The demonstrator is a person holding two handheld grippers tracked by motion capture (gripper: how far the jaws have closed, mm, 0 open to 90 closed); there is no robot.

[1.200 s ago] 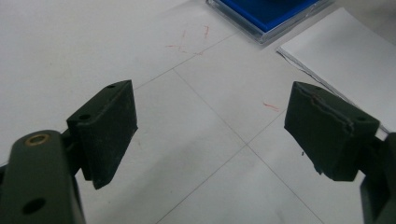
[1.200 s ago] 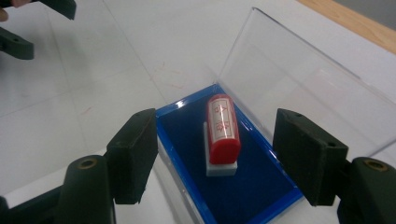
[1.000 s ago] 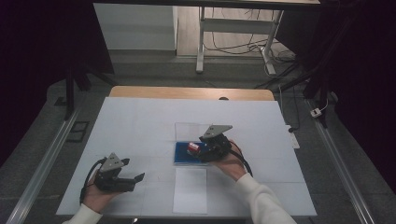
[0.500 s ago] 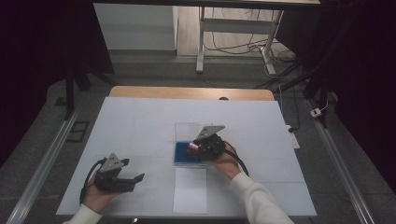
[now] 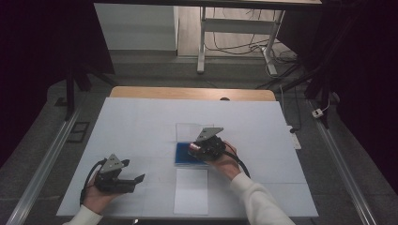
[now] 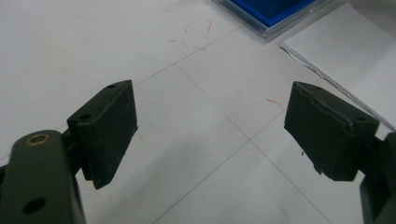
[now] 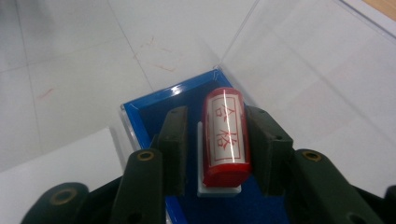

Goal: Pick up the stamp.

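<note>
High view, right gripper (image 5: 195, 149): it is over the blue tray (image 5: 184, 159) near the middle of the white table (image 5: 141, 122); the red stamp (image 5: 194, 148) is at its tip, too small here to judge the contact.
High view, left gripper (image 5: 139, 179): it rests low on the table at the near left, well apart from the tray, with its jaws spread.
High view, paper: a white sheet (image 5: 190, 191) lies just in front of the tray.
Left gripper view, fingers: the two black pads (image 6: 109, 126) stand wide apart above the bare table; a corner of the tray is far at the top.
Right gripper view, stamp: the red stamp (image 7: 225, 135) with a white label lies between the two pads (image 7: 173, 144), on a white base in the tray.
Right gripper view, fingers: the jaws have just been closing; the right pad is touching the stamp, the left pad is just beside it with a thin gap.
</note>
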